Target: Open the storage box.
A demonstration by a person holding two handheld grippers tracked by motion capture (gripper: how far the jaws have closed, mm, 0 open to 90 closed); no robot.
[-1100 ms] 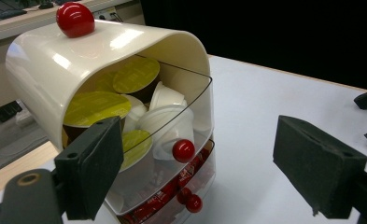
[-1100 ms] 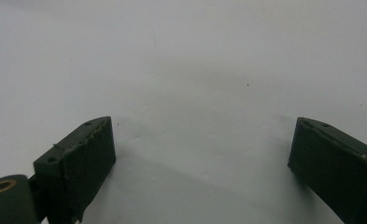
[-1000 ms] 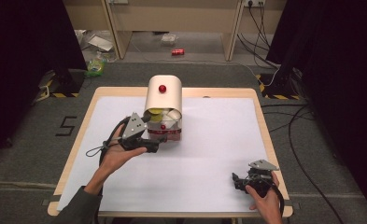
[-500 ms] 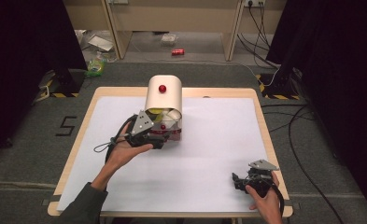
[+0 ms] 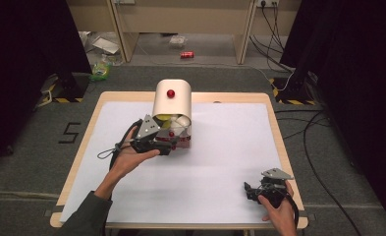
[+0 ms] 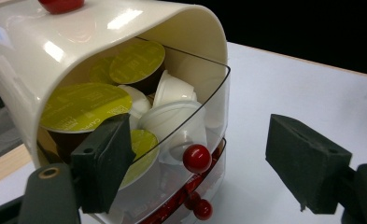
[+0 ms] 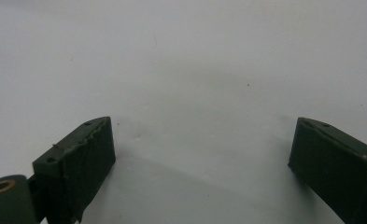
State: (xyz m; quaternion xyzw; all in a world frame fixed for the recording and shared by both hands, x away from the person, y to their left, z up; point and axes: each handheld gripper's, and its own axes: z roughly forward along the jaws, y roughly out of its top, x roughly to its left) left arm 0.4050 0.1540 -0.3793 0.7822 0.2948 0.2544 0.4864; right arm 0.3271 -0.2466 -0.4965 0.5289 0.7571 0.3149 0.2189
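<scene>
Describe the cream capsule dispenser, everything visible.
The capsule dispenser is a glossy cream, arch-topped box, plastic by its look, standing upright at the table's far middle. A red knob sits on top. Its clear front drawers carry red ball knobs; the upper one holds yellow-lidded and white capsules. The left gripper is at its front, jaws open around the top drawer knob; contact unclear.

The print on the yellow capsule lids was too blurred to read. The capsule dispenser ran off the left gripper view's top and left edges, and its lower drawer was cut off at the bottom.
</scene>
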